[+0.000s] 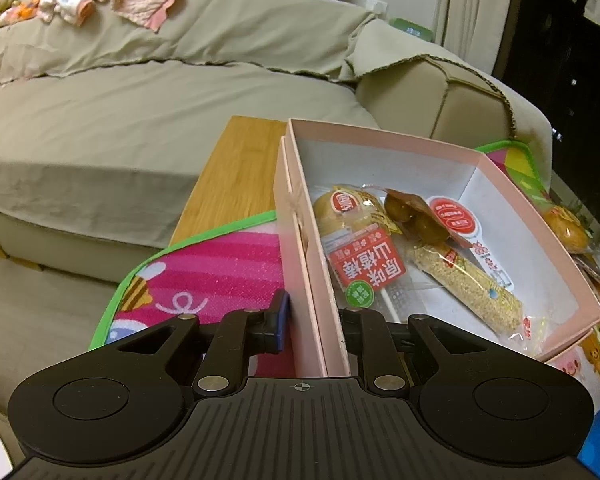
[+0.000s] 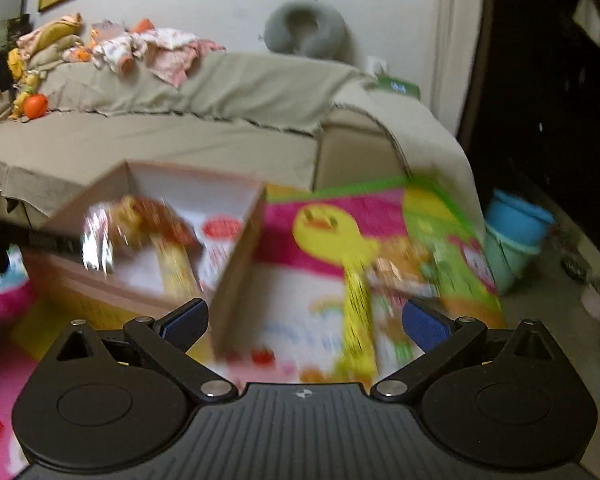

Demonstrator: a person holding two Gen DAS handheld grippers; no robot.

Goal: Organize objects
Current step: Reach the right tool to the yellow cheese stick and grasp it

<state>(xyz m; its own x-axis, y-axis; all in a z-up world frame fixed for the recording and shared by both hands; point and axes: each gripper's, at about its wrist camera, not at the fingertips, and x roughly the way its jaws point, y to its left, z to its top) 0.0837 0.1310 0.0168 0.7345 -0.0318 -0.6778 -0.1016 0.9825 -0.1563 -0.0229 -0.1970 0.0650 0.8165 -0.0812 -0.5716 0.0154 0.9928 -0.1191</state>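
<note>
A bright cartoon-printed mat [image 1: 220,276] before a beige covered sofa [image 1: 140,120] carries the pink cardboard box [image 1: 380,140] at centre, its wall pinched by the left gripper [image 1: 312,316], while the right gripper [image 2: 304,320] is spread wide and empty.

Pink box [image 1: 384,136], open, white inside, resting on the bright play mat [image 1: 220,272]. Inside the box: a round yellow bun in clear wrap [image 1: 340,208] at the near-left, a red-labelled hawthorn stick [image 1: 364,268] just beside it, brown glazed balls on a skewer [image 1: 408,212] in the middle, a long sesame-coated bar [image 1: 468,284] lying diagonally toward the right wall. Outside the box, against its right wall, another wrapped yellow bun [image 1: 568,228].
</note>
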